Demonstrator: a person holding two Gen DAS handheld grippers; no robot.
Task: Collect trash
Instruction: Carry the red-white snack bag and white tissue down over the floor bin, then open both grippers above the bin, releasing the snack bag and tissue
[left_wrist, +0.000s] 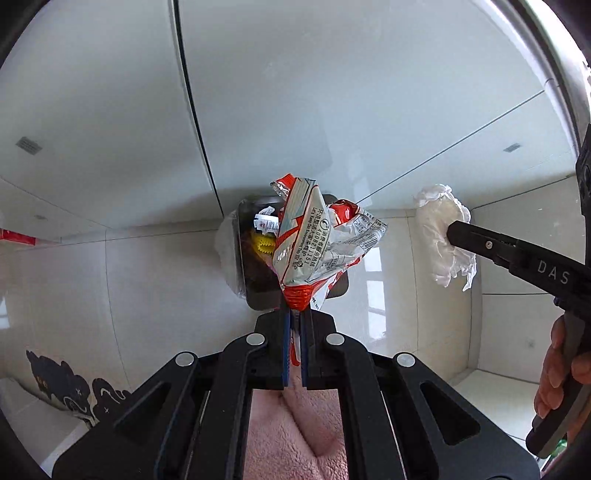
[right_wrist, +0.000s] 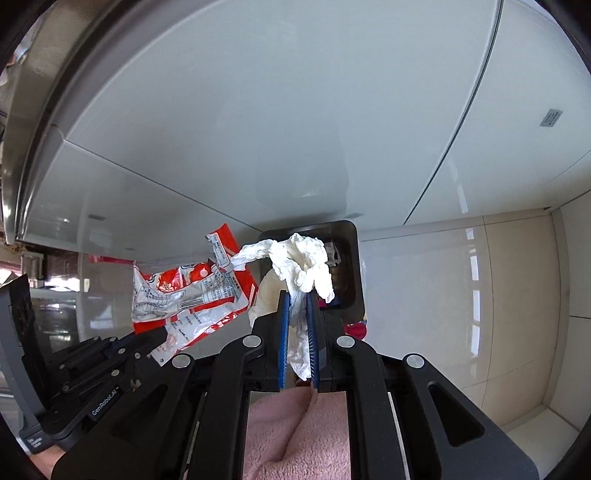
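the left gripper (left_wrist: 294, 321) is closed almost fully, its jaws pinching the red bottom seam of a crumpled red-and-white snack wrapper (left_wrist: 317, 240), which stands up ahead of the fingertips. the right gripper (right_wrist: 297, 314) is likewise nearly closed, with a wad of white tissue (right_wrist: 303, 264) clamped between its blue pads (right_wrist: 283, 332); part of the tissue trails back between the jaws and the rest bunches out beyond their tips. a dark bin (left_wrist: 255, 258) lined with a clear bag is seen straight ahead of both pairs of jaws, below the held items, with other trash already inside it. in the left wrist view the wrapper covers much of the bin's opening, and the tissue is held off to the right of those jaws, apart from the bin. the step in hand is judged to be the drop. it would be done well if each item were brought squarely over the opening before the jaws are parted, one at a time, since light paper and foil are likely to drift or cling to the pads. the wrapper should be lowered close to the rim, as its wide crumpled shape could catch on the edge.
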